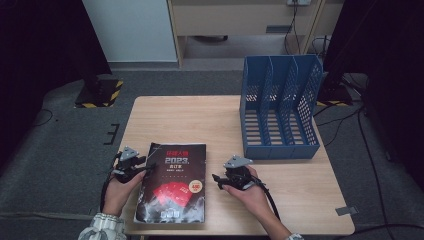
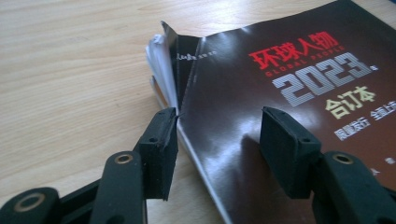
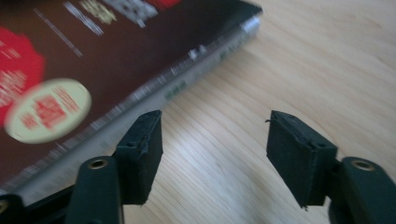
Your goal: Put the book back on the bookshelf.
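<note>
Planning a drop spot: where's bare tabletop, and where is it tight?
Bare: the far left of the table, between the book and the far edge; also the near right corner, in front of the blue file rack. Tight: the near left, where book and both tongs crowd together.

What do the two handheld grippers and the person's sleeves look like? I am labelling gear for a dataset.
Both the left gripper and the right gripper are black, each topped by a grey three-cornered plate and trailing a black cable. Their jaws end in blocky black pads with brass-ringed screw holes. The left sleeve is pale plaid.
</note>
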